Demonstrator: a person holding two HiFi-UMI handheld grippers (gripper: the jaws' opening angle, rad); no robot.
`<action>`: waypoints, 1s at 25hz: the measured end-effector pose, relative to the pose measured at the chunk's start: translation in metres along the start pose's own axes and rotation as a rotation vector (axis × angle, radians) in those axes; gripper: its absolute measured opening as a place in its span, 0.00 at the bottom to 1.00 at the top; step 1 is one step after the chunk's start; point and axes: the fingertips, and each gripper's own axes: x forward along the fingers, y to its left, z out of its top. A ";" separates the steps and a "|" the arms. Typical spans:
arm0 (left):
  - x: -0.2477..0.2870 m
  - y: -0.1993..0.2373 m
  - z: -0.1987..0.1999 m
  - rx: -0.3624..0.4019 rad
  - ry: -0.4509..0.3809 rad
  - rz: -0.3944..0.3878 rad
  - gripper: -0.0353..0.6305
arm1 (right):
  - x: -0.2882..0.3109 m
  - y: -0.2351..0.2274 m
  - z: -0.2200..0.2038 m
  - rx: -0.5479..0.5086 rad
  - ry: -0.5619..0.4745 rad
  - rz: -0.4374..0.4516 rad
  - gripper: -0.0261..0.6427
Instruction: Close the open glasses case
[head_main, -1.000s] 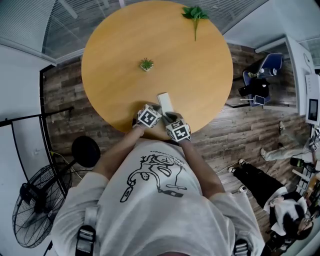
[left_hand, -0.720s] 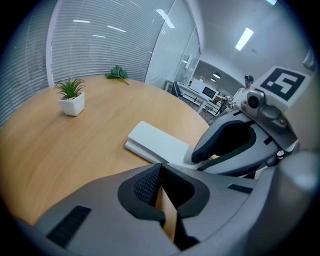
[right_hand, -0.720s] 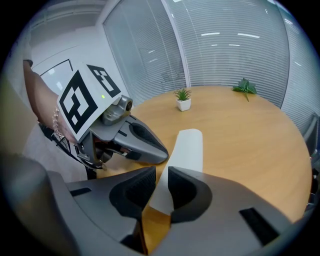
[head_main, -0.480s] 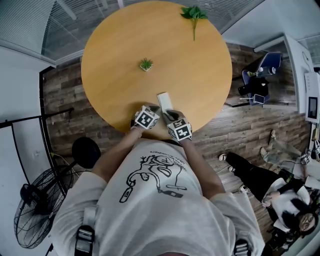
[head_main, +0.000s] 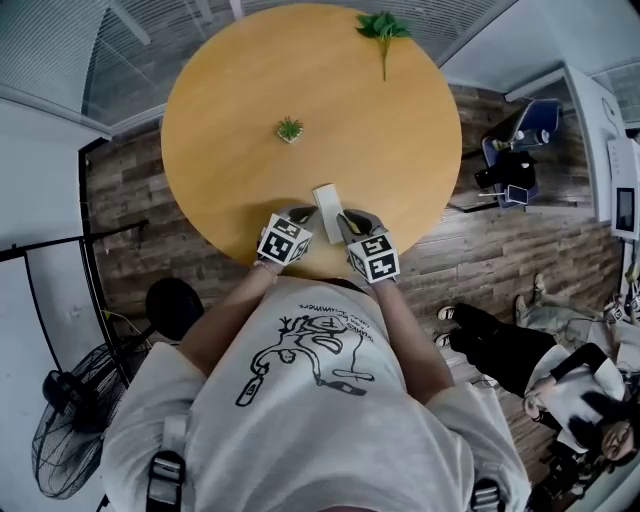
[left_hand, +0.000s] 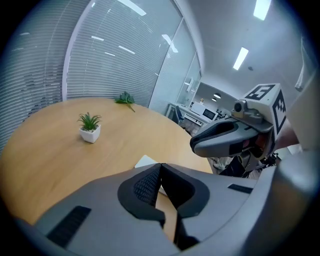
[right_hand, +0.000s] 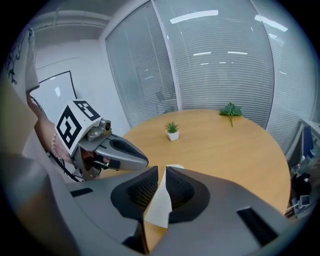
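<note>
Chiefly, glasses case (head_main: 327, 203): white, lying flat near the 6 o'clock rim of the round wooden table (head_main: 400, 150); whether its lid is down cannot be made out.
Left gripper (left_hand: 160, 167): at the case's 8 o'clock; pads pressed together at the tips, nothing between them.
Right gripper (right_hand: 161, 172): at the case's 4 o'clock; jaws a narrow slit apart, the case showing white through the slit; it hangs above the table and seems to clamp nothing.
Potted plant (head_main: 289, 129): near the table's centre, well apart from the case.
Leafy sprig (head_main: 383, 30): at the 1 o'clock rim.
Risk, sliding: a sideways push on the lid from one gripper alone would likely skate the light case over the smooth top toward the near rim.
Risk, half-closure: pressing off-centre may leave the lid unlatched or let it spring back.
</note>
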 end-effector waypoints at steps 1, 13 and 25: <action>-0.006 -0.002 0.007 -0.002 -0.021 0.002 0.08 | -0.006 -0.001 0.008 0.000 -0.016 -0.005 0.12; -0.078 -0.023 0.088 0.005 -0.252 0.016 0.08 | -0.079 -0.005 0.087 -0.001 -0.173 -0.061 0.10; -0.141 -0.056 0.149 0.026 -0.430 -0.017 0.08 | -0.149 0.022 0.151 -0.068 -0.293 -0.085 0.10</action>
